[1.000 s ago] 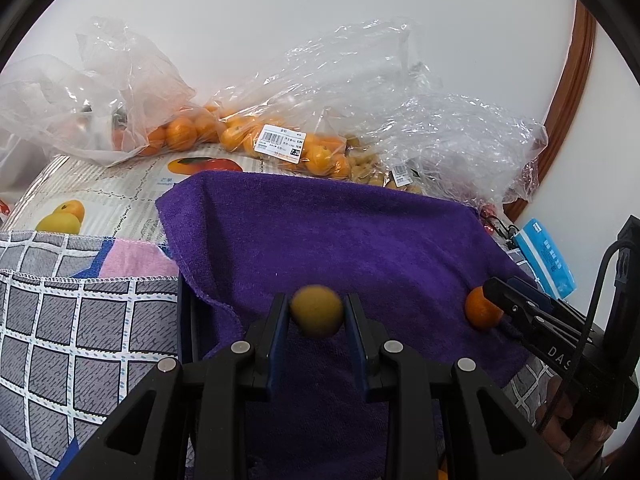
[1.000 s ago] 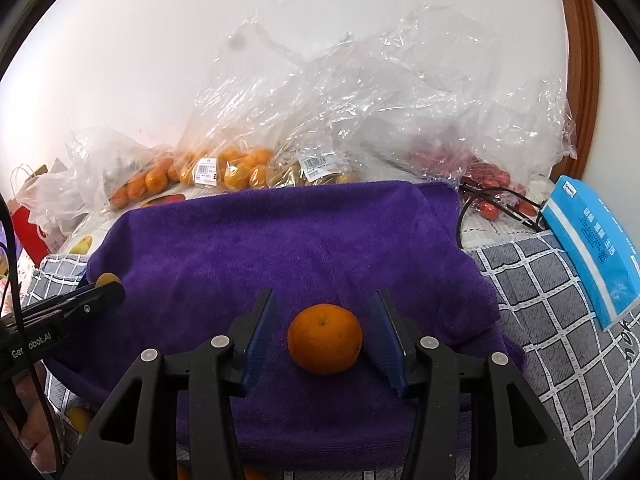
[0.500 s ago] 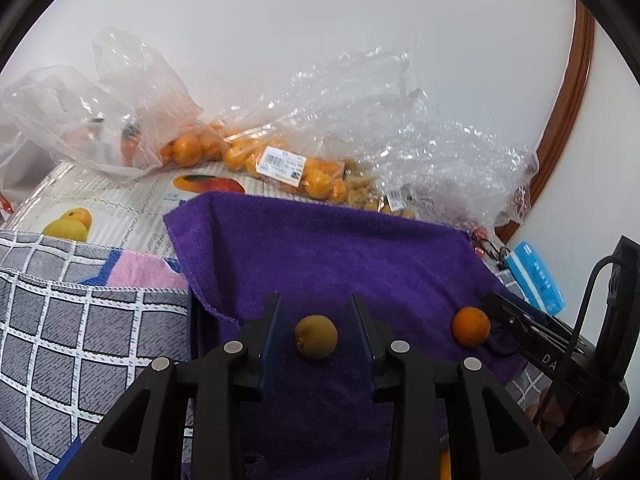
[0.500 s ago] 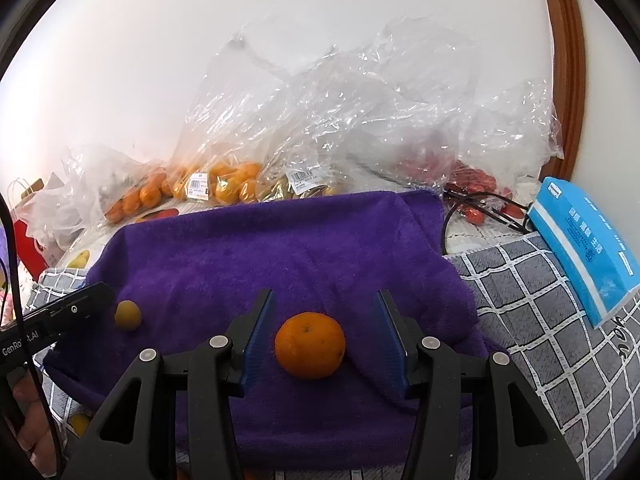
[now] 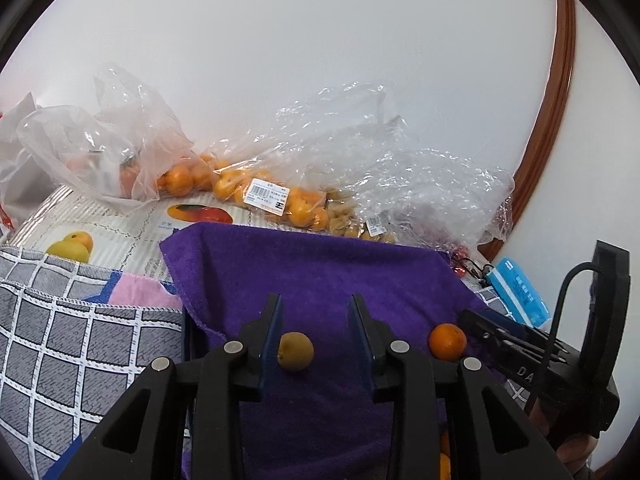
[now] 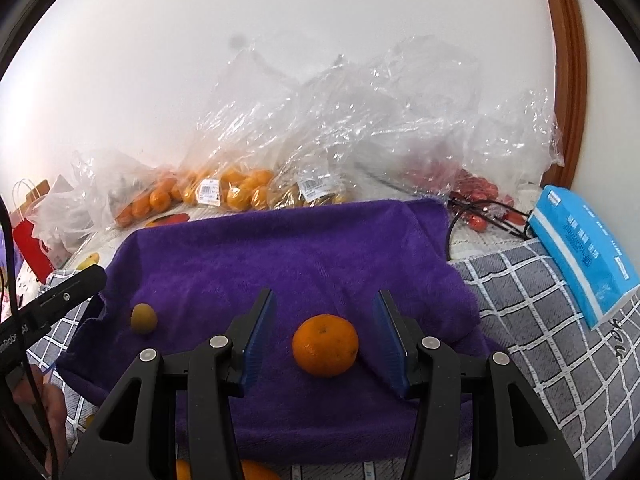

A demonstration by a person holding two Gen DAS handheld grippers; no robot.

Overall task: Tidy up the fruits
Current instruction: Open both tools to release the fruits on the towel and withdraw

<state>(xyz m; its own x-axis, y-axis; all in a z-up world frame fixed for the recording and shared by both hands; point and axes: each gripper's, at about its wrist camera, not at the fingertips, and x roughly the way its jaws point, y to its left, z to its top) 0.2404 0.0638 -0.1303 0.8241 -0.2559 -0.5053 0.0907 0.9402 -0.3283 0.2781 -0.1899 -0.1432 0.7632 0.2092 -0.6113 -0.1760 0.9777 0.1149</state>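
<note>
On the purple terry towel (image 5: 320, 280) lie two fruits. The small yellow-brown round fruit (image 5: 295, 351) rests on the towel between the jaws of the left gripper (image 5: 316, 332), close to the left blue pad, but the pads do not press it; the jaws stand apart. The round orange mandarin (image 6: 325, 345) sits between the jaws of the right gripper (image 6: 325, 336) with a free gap on both sides (nothing is held). Behind the towel, clear plastic bags of orange fruits (image 6: 236, 188) lie against the white wall. A blue tissue pack (image 6: 584, 252) lies at the right on the grey checked cloth (image 6: 540, 320).
</note>
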